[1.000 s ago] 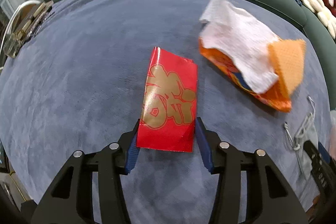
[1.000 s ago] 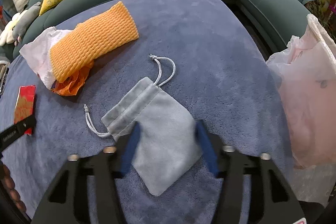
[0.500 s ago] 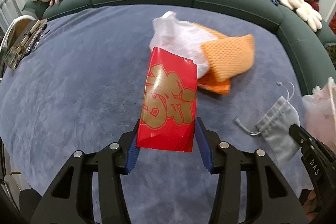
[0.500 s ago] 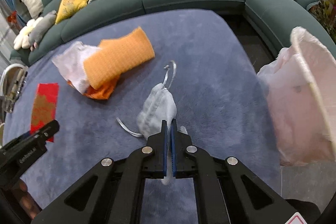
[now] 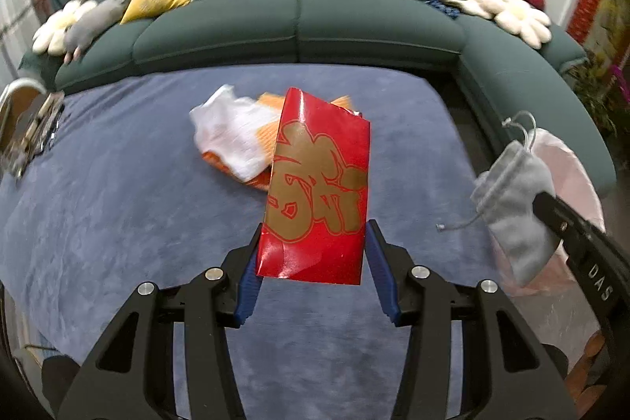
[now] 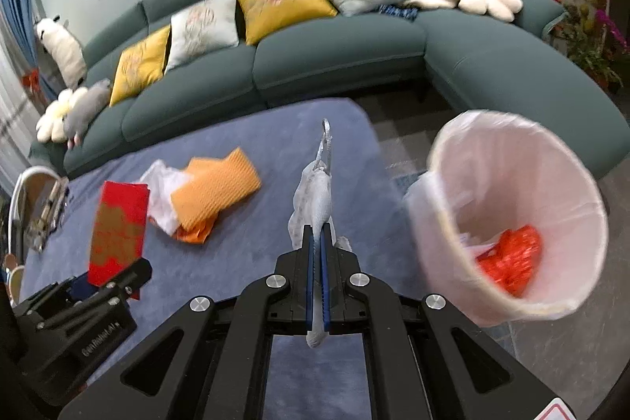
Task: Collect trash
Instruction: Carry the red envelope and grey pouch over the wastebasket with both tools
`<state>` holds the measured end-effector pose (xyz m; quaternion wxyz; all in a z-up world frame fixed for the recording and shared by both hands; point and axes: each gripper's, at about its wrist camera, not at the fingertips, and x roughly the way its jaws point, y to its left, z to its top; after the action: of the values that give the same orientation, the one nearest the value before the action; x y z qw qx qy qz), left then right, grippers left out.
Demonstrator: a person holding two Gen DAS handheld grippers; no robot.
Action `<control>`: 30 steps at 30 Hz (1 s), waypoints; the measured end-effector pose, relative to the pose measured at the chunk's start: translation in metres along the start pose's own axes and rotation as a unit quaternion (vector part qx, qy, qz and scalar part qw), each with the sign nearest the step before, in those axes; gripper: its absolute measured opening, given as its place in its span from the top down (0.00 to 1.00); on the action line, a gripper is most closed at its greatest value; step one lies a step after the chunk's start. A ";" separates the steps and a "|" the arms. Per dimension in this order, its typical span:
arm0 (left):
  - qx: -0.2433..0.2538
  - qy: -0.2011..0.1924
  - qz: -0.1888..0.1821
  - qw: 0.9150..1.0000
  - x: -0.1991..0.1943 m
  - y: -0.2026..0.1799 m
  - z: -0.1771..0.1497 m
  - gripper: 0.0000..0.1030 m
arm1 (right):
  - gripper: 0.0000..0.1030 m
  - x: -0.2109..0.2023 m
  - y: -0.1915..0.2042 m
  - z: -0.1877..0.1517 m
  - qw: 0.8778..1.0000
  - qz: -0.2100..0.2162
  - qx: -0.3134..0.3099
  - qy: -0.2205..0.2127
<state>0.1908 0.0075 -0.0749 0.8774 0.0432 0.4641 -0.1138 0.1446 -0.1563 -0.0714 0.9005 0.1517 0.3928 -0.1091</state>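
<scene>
My left gripper [image 5: 313, 254] is shut on a red envelope with gold lettering [image 5: 319, 191], held up above the blue-grey rug [image 5: 118, 184]. My right gripper [image 6: 317, 243] is shut on a grey drawstring pouch [image 6: 313, 195], which hangs in the air with its cord pointing up. The same pouch [image 5: 516, 199] shows at the right of the left wrist view, and the envelope [image 6: 118, 223] at the left of the right wrist view. A bin lined with a pale pink bag [image 6: 512, 223] stands to the right of the pouch, with red trash inside. White paper and orange foam netting [image 6: 212, 187] lie on the rug.
A curved dark green sofa [image 6: 334, 54] with yellow and grey cushions and plush toys wraps round the rug's far side. A chair with clutter [image 6: 35, 199] stands at the left edge. Bare floor [image 6: 405, 132] runs between rug, bin and sofa.
Both grippers have risen. The right one closed on the grey pouch and lifted it off the rug toward the bin. The left one carried the red envelope up and to the right.
</scene>
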 end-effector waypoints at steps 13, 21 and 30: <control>0.081 -0.046 -0.044 0.995 -0.047 -0.112 0.007 0.55 | 0.96 -0.069 -0.090 0.018 0.996 -0.032 0.041 -0.069; 0.121 -0.058 -0.071 0.988 -0.057 -0.172 0.010 0.55 | 0.96 -0.091 -0.149 0.019 0.991 -0.058 0.076 -0.089; 0.170 -0.048 -0.094 0.980 -0.048 -0.237 0.006 0.55 | 0.96 -0.100 -0.203 0.014 0.986 -0.079 0.111 -0.092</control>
<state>0.1126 -0.2157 -0.0244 0.8641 0.1424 0.3970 -0.2747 0.0232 -0.3427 -0.0265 0.8990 0.2081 0.3046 -0.2361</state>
